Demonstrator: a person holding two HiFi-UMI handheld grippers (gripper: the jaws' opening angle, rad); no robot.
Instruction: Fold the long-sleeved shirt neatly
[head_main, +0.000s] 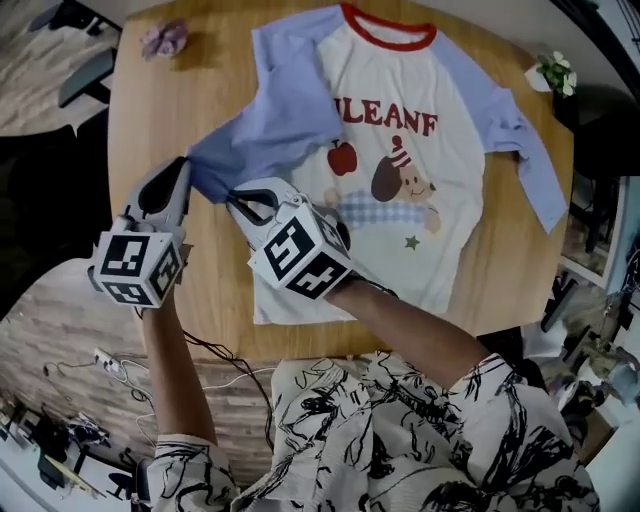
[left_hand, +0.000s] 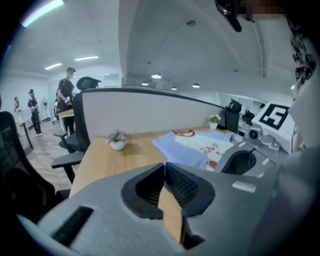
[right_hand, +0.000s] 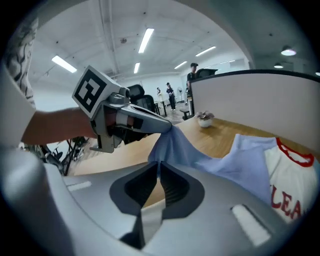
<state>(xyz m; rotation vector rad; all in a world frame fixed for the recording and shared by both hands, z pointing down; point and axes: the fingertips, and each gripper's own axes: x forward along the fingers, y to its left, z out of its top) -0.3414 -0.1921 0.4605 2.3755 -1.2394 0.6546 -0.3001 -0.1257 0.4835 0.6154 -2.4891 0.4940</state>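
The shirt (head_main: 400, 150) lies face-up on the surface (head_main: 150, 110). The left tongs (head_main: 187, 168) and right tongs (head_main: 237, 198) are both clenched on its left sleeve (head_main: 265, 140), holding the end raised at the near left, probably to fold it across the body.

Wooden table (head_main: 140, 120) bears small flower pot (head_main: 163, 38) at far left corner, white-flowered plant (head_main: 553, 72) at far right edge; cables (head_main: 110, 362) on floor; chair (left_hand: 68, 159) beside table
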